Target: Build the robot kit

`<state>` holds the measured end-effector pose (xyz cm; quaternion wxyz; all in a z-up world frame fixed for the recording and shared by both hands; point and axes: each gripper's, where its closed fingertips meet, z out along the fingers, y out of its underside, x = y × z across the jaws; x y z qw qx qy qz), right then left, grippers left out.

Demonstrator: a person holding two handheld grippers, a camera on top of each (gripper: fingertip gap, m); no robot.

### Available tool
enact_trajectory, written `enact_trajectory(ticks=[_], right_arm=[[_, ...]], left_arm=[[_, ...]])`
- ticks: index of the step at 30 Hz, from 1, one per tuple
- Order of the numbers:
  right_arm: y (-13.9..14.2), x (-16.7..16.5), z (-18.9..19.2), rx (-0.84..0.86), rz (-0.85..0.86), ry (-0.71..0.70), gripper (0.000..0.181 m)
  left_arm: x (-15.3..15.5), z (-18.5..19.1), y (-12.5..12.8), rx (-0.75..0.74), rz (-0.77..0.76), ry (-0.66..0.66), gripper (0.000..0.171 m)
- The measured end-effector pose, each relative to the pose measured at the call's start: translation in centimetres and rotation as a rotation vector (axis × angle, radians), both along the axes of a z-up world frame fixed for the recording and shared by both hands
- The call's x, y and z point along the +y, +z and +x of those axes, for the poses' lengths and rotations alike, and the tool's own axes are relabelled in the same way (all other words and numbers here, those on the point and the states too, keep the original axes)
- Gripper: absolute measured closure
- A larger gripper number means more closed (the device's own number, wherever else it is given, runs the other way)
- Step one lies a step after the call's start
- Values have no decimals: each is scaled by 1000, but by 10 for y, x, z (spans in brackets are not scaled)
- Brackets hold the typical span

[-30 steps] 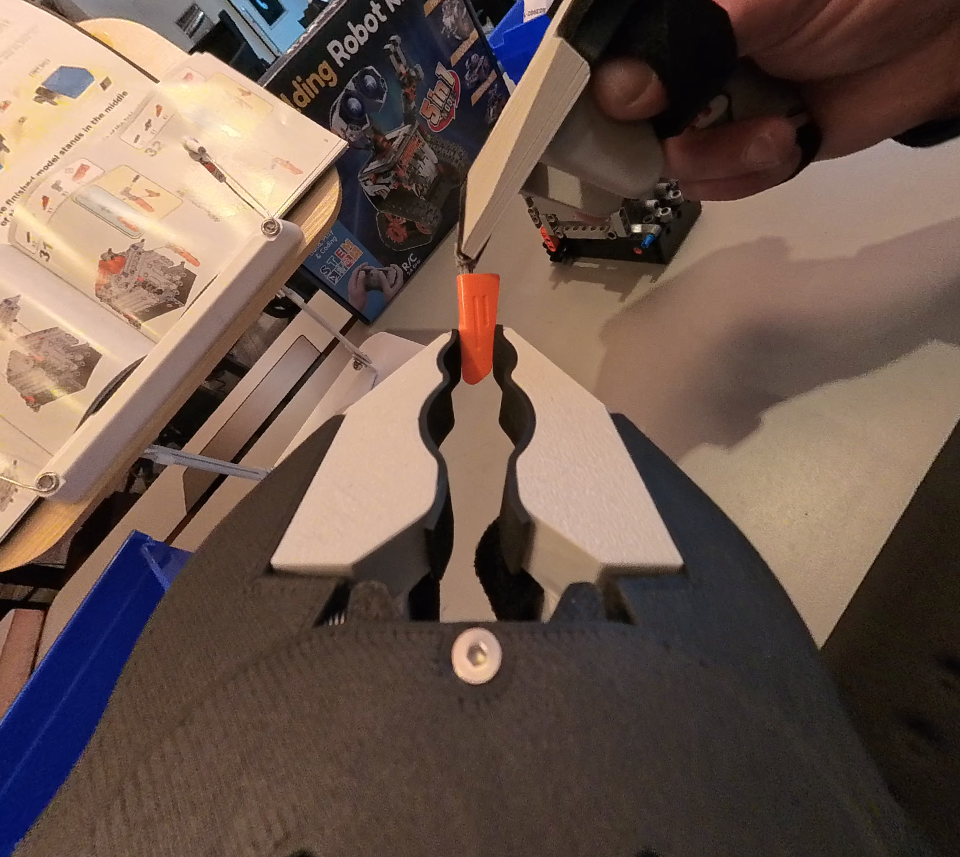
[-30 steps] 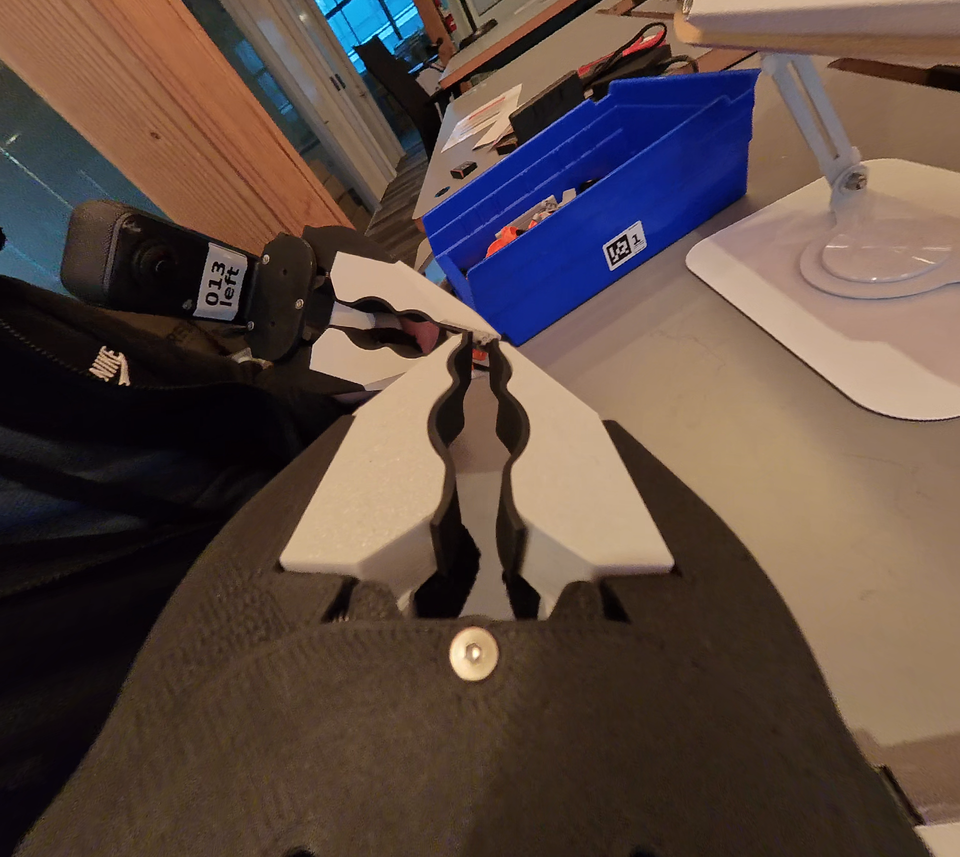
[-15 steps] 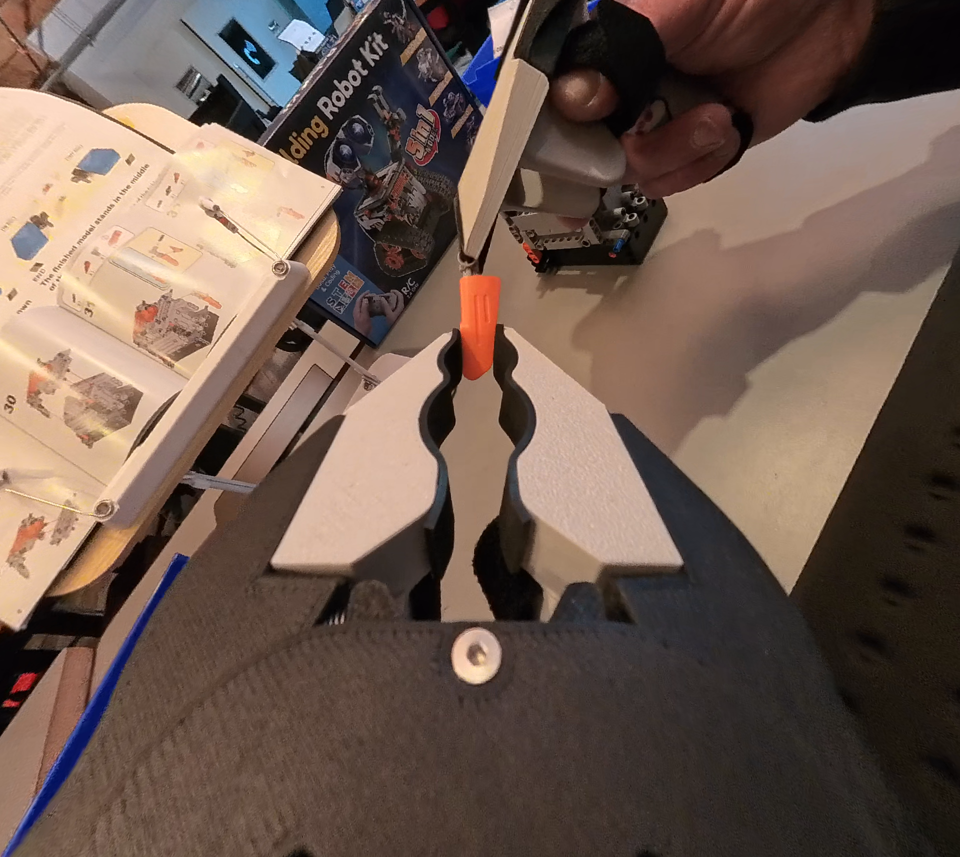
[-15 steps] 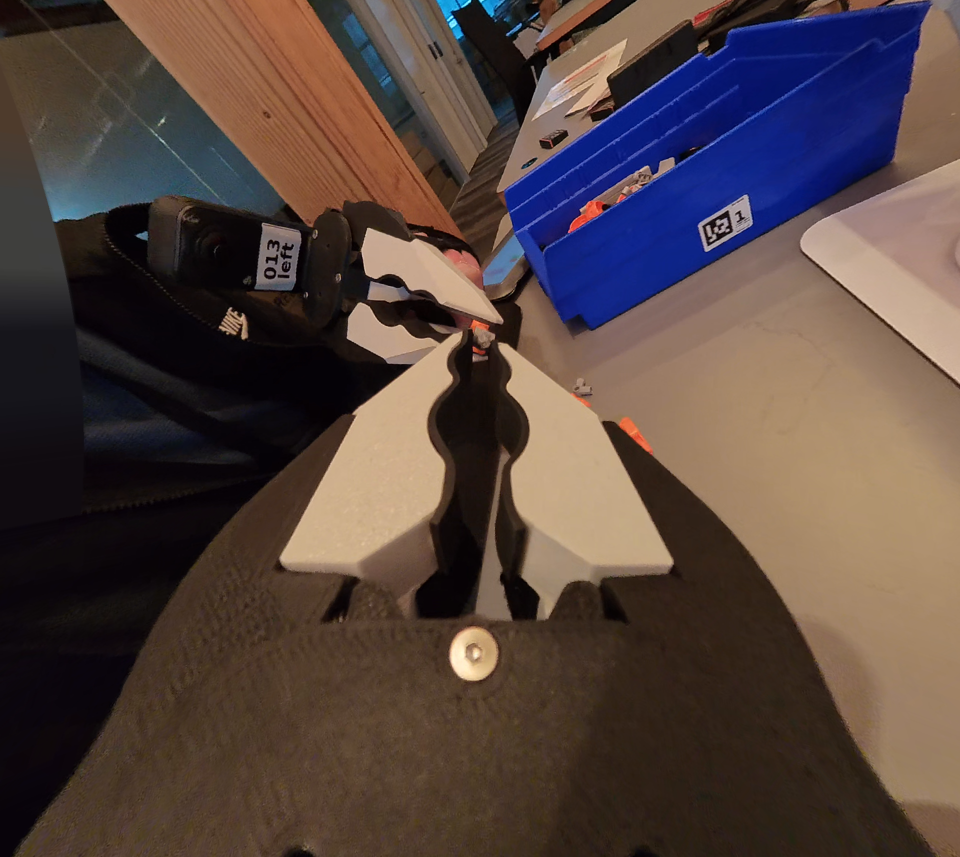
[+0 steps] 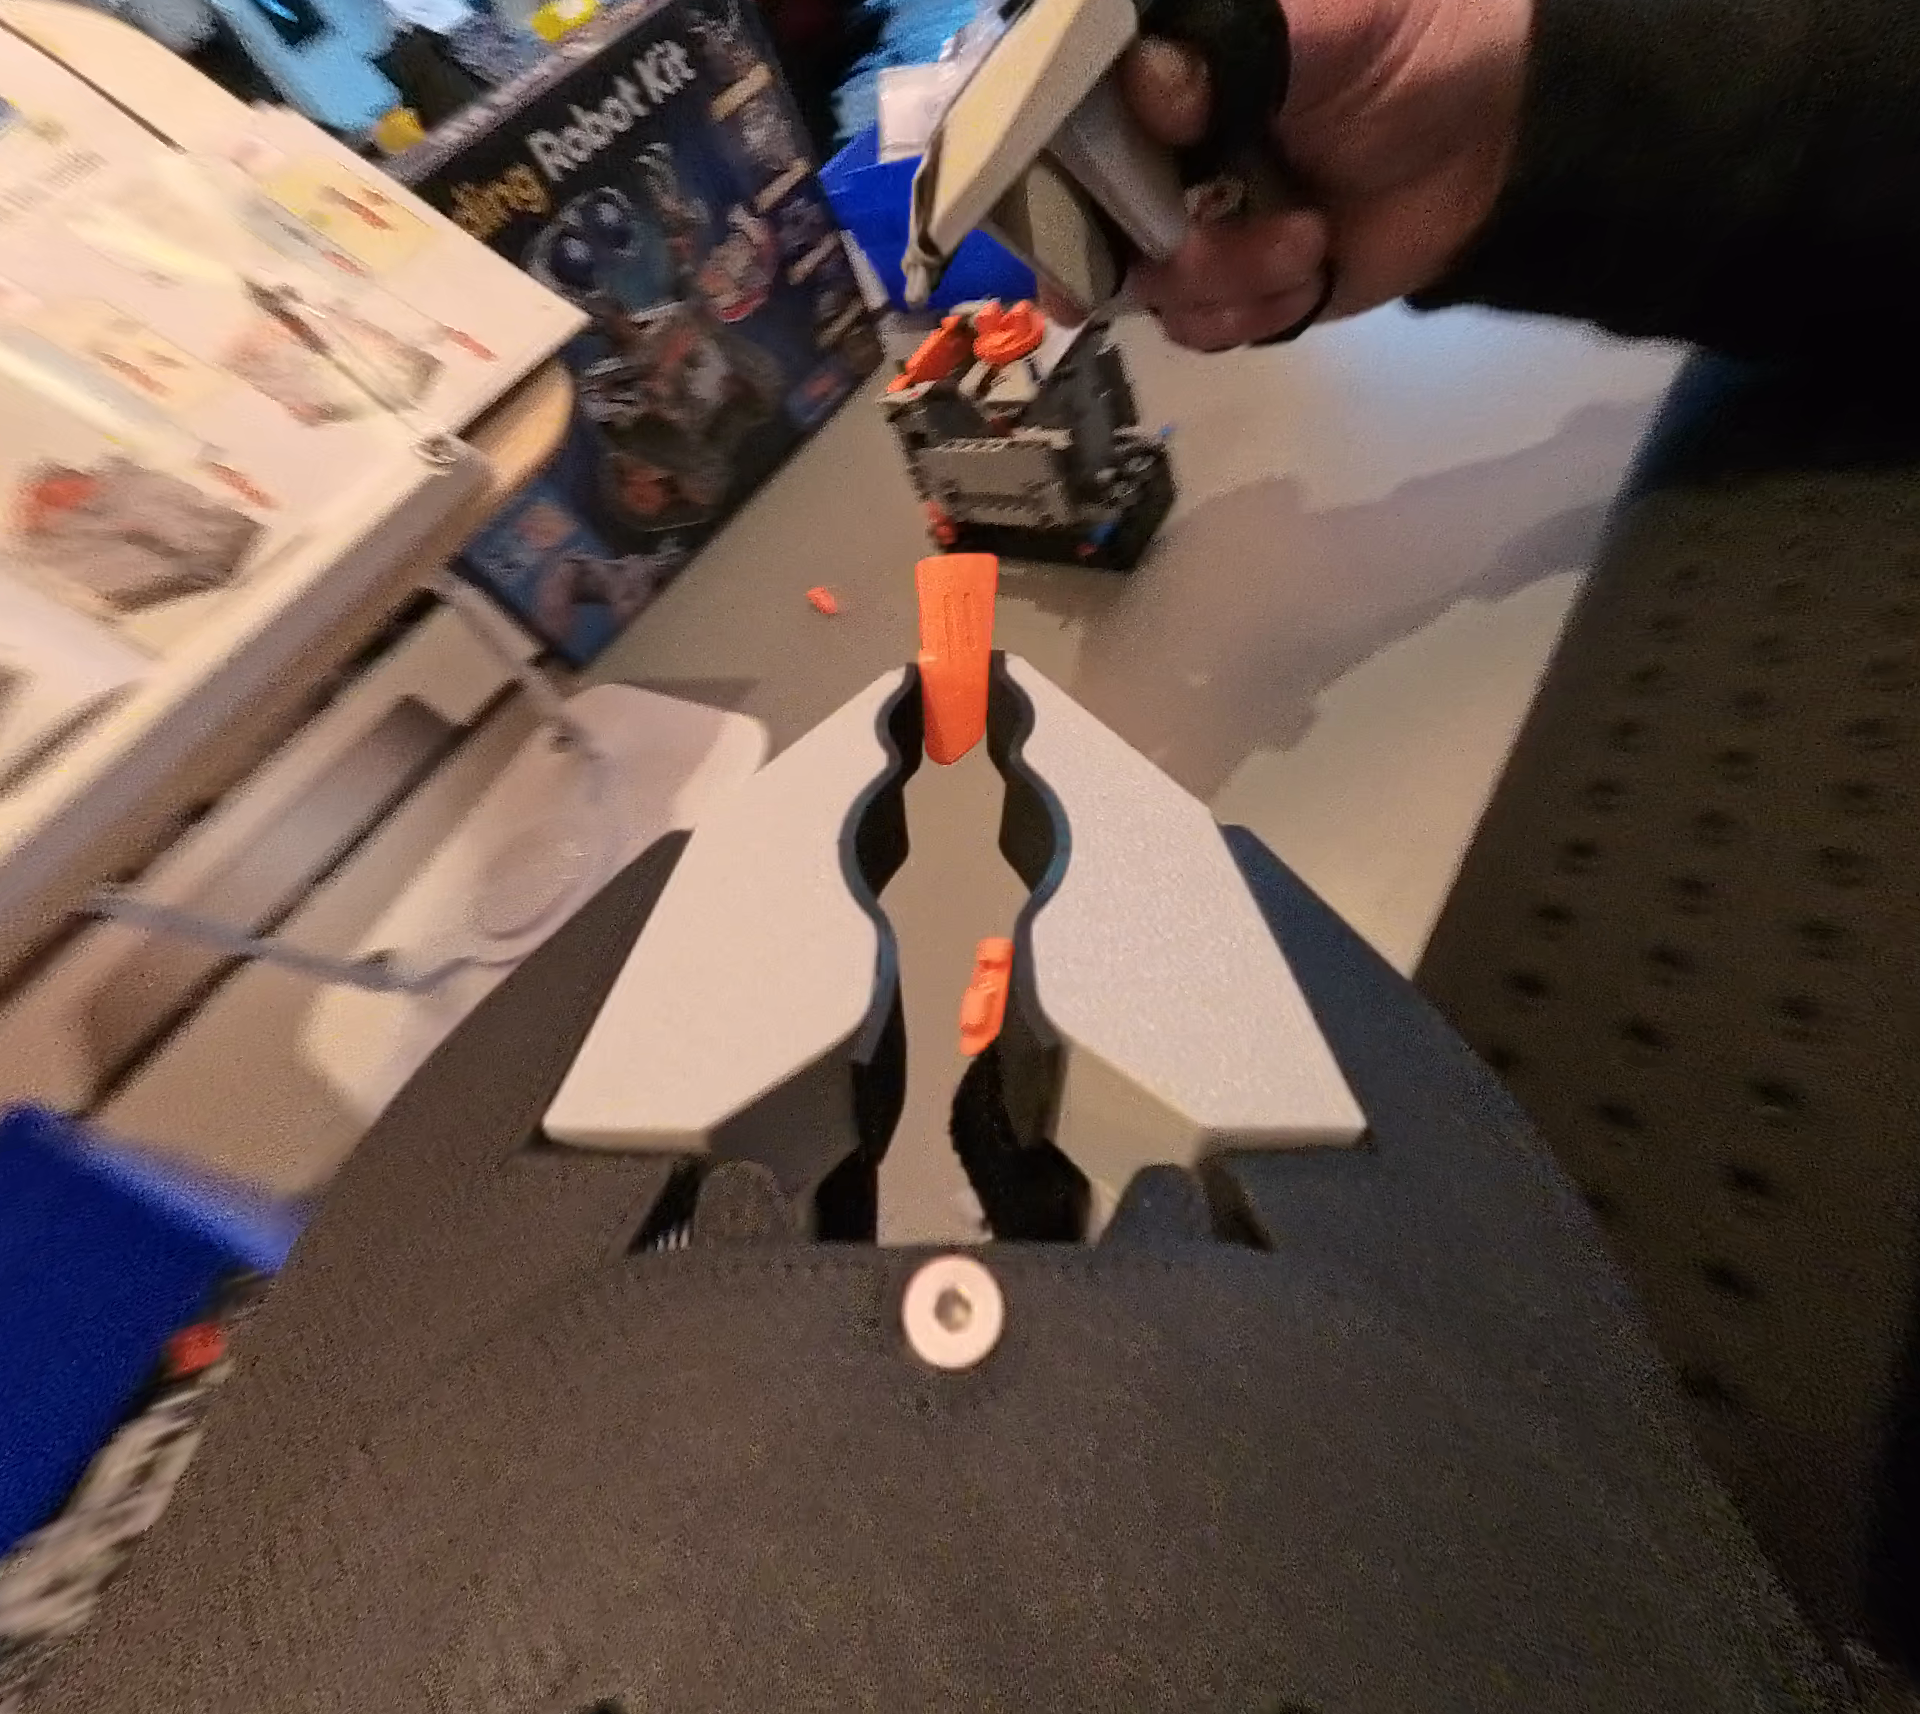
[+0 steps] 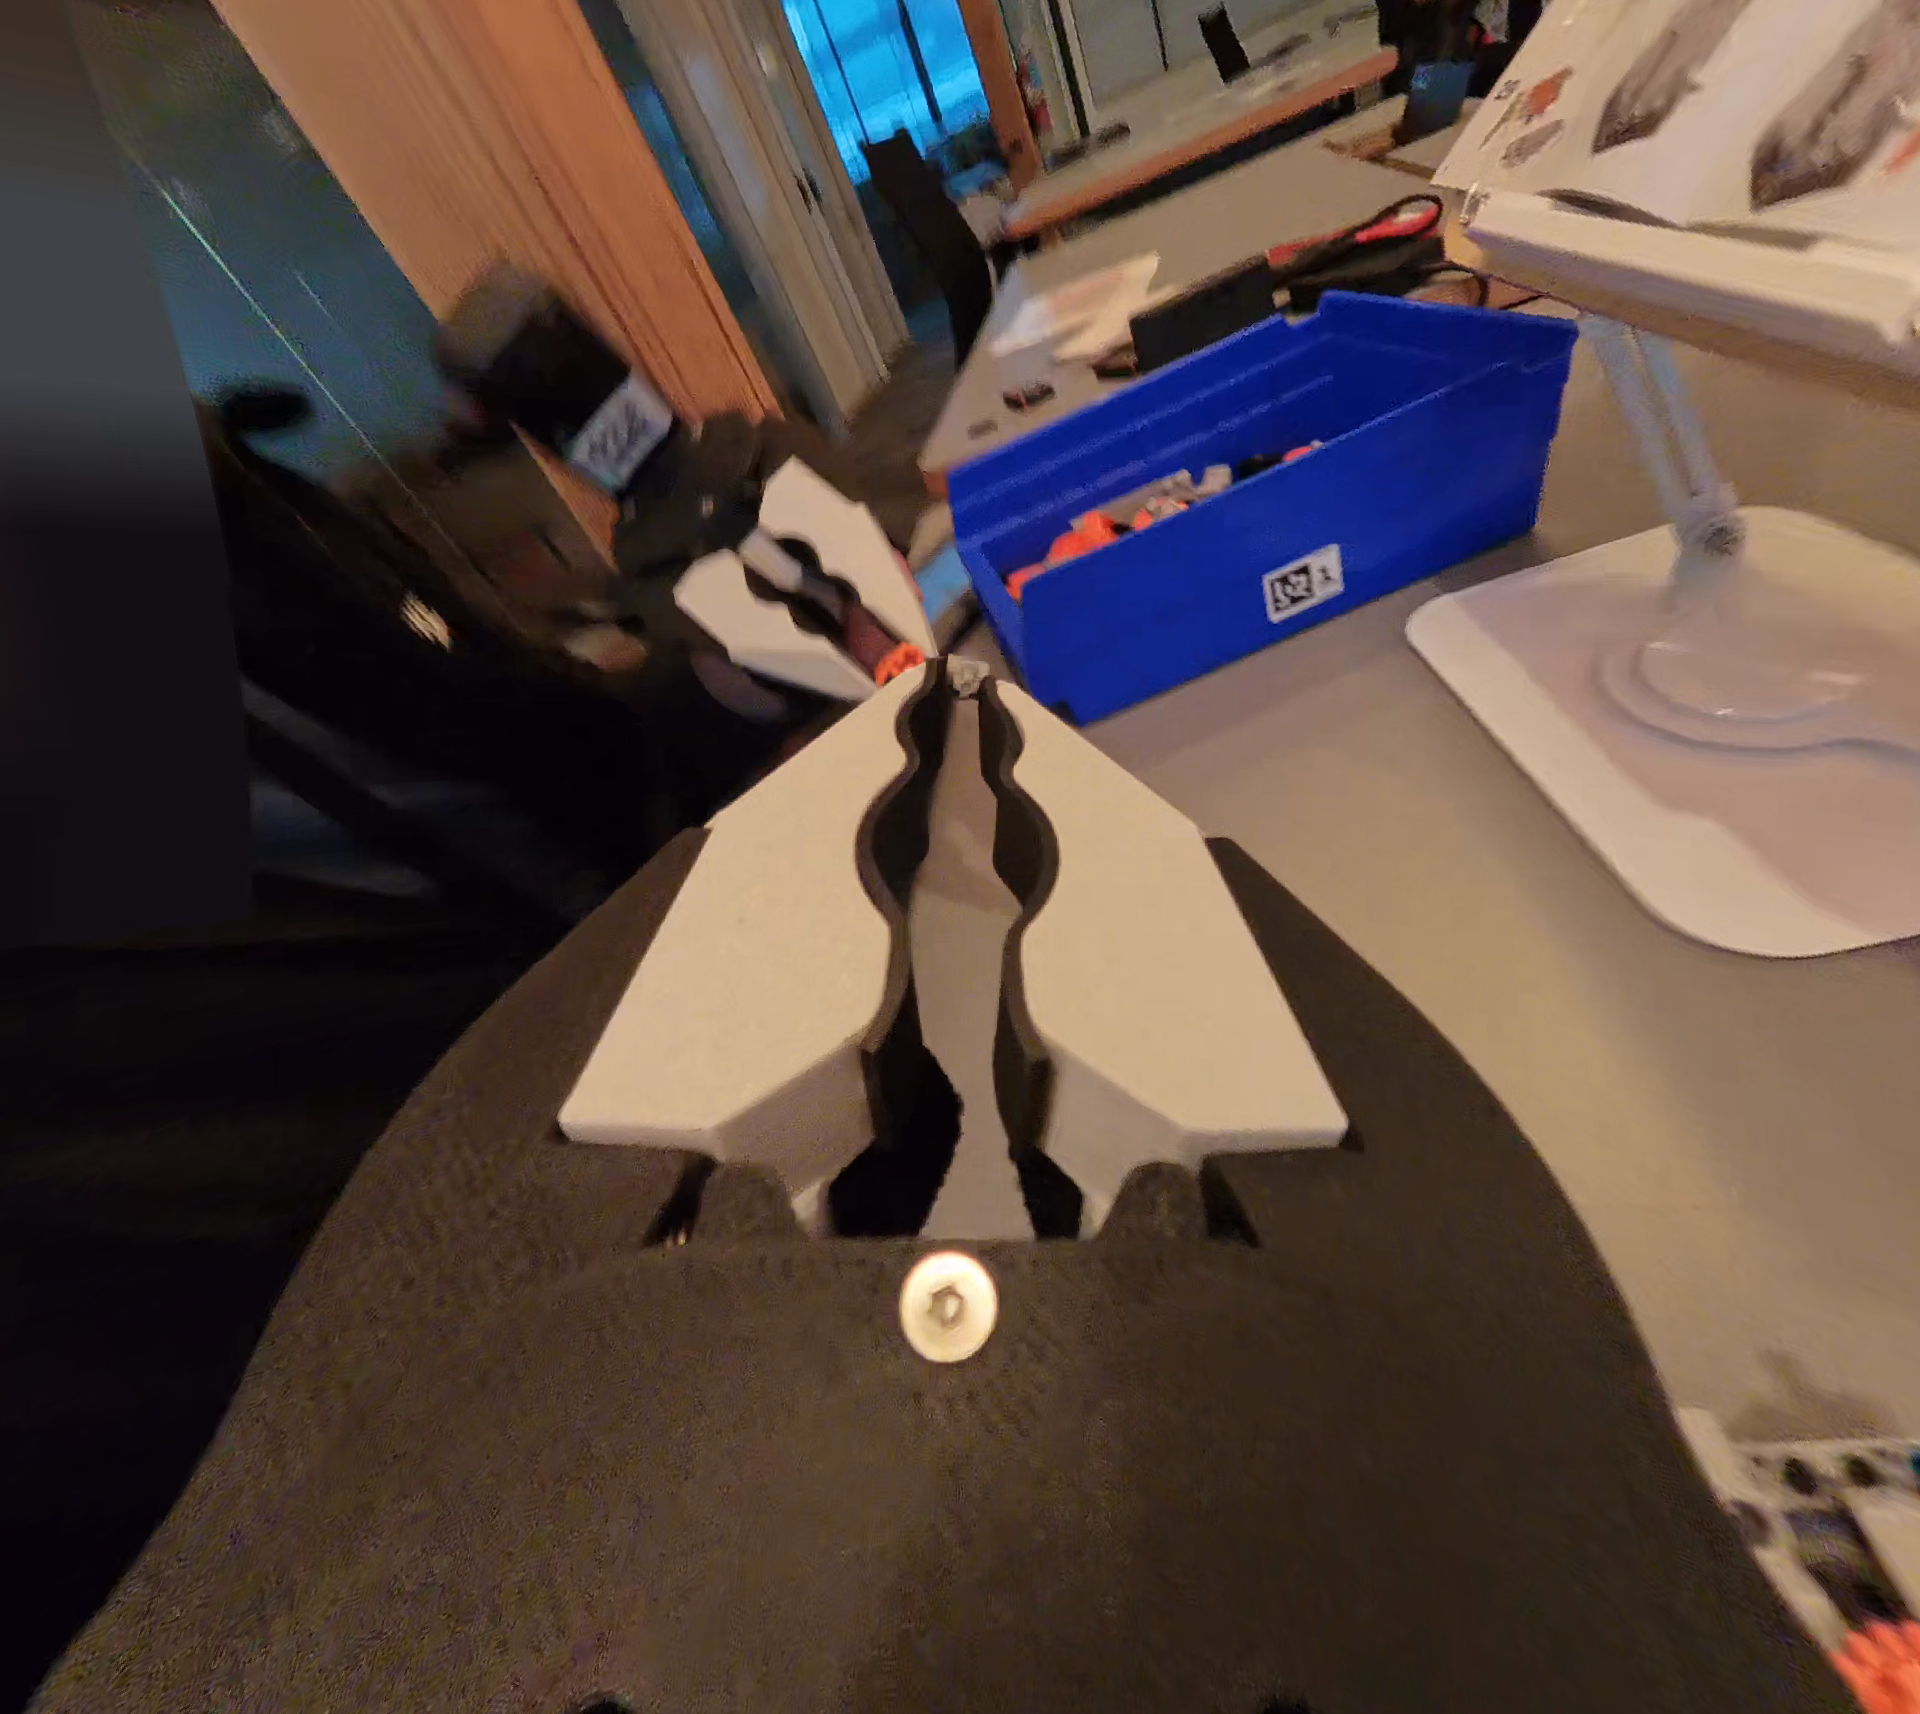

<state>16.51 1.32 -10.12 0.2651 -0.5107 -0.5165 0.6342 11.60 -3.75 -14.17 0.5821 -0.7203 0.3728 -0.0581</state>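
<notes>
Both grippers have pale grey fingers [image 5: 1132, 916] with dark inner edges on black textured bodies. The left gripper [image 5: 954, 677] pinches a bright orange plastic piece [image 5: 954, 656]. On the grey table [image 5: 1351, 729] far off stands a black and grey brick model [image 5: 1023, 459] with orange top parts. The kit box [image 5: 675, 293] is dark blue with printed pictures. The parts bin [image 6: 1247, 563] is saturated blue, bearing a black-and-white square marker.

Left gripper [image 5: 954, 688] tips pinched together; right gripper [image 6: 961, 688] tips nearly meeting, hand-held [image 5: 1361, 147]
</notes>
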Motion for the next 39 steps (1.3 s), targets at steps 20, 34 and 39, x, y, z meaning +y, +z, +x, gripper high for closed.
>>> enact_trajectory(ticks=[20,34,39], right_arm=[[-26,-58,-16,-39,255,178,178],[-34,-56,-15,-115,262,175,177],[-38,-56,-14,-136,257,188,177]], left_arm=[[-21,29,-4,-661,-436,-481,162],[-16,29,-10,-556,-363,-416,162],[-16,30,-14,-468,-316,-388,162]])
